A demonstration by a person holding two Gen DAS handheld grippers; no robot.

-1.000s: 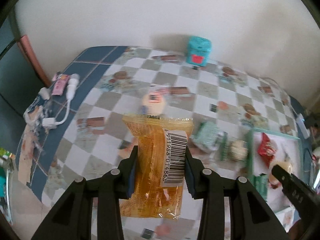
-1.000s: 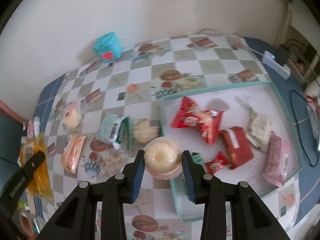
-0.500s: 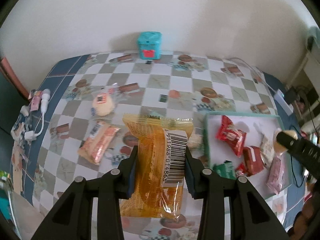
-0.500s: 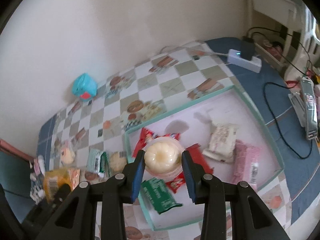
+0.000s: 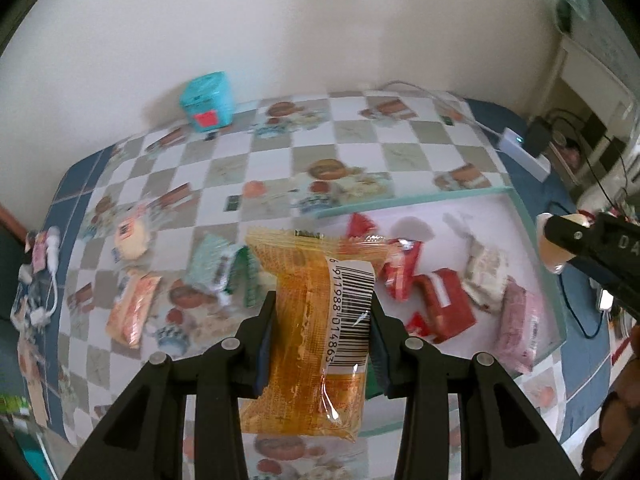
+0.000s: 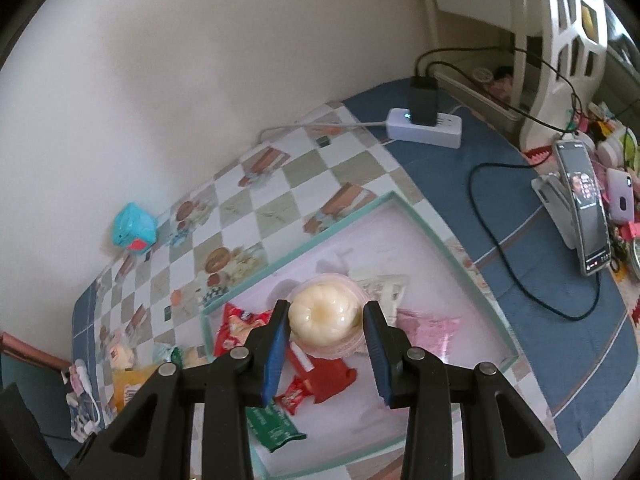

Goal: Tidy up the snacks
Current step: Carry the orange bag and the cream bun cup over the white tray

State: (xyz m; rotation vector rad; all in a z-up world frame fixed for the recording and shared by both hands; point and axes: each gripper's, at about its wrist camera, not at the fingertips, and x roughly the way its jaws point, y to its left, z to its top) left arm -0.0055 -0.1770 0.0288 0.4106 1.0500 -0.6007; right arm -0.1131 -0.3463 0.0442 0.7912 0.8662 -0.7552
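On the left of the checkered counter [image 5: 360, 136] lie loose snacks: a round pale bun in clear wrap [image 5: 130, 236], an orange-pink packet [image 5: 132, 308] and a mint-green packet [image 5: 212, 264]. A teal box [image 5: 207, 98] stands at the wall.

The left tongs [image 5: 322, 320] are closed on an orange translucent packet [image 5: 316, 332]. The packet stands upright between the pads, with a white barcode label down its right side and a crimped top edge. It hangs above the near left edge of the tray.

To the right, a shallow tray with a teal rim [image 5: 408, 202] and white floor holds red packets [image 5: 442, 308], a cream packet [image 5: 486, 276] and a pink packet [image 5: 518, 328].

The right tongs [image 6: 326, 326] are clamped on a clear cup of pale yellow ridged jelly [image 6: 324, 314], held above the tray [image 6: 476, 280] interior. Red packets [image 6: 320, 372], a green packet [image 6: 272, 424] and a pink packet [image 6: 428, 330] lie below it.

At far right, a white power strip [image 6: 424, 128] and a phone on a stand [image 6: 586, 208] rest on the blue border.
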